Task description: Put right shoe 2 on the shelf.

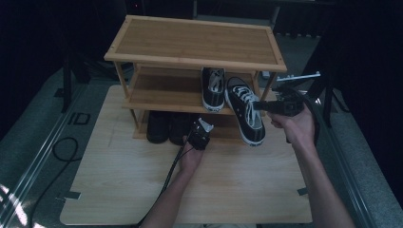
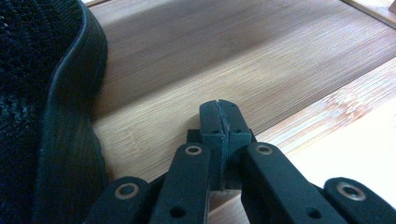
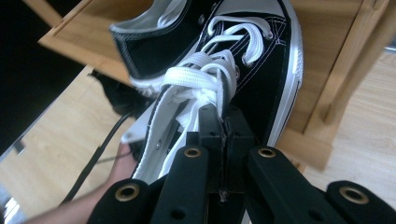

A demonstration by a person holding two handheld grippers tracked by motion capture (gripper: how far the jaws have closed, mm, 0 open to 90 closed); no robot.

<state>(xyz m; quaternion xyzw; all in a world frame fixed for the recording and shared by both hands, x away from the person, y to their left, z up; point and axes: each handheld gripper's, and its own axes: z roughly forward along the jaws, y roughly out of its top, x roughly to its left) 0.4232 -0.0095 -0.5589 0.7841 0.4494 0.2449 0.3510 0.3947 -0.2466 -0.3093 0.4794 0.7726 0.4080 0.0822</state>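
A black canvas sneaker [image 1: 247, 118] with white laces and a white sole hangs tilted in front of the middle shelf of a bamboo shoe rack [image 1: 195, 42]. My right gripper [image 1: 259, 105] reaches in from the right and is shut on it. In the right gripper view the jaws [image 3: 224, 119] pinch the sneaker's [image 3: 261, 70] laced side edge. Its mate [image 1: 213, 88] stands on the middle shelf, toe to the front. My left gripper [image 1: 203, 126] is shut with nothing in it at the bottom shelf. In the left gripper view its tips [image 2: 219, 109] rest beside a black mesh shoe [image 2: 42, 107].
Two dark shoes [image 1: 164, 126] stand on the rack's bottom shelf [image 2: 243, 51], left of my left hand. The rack stands on a light wooden board [image 1: 142, 185]. A black cable [image 1: 64, 147] loops on the grey floor at the left. Dark stands flank the rack.
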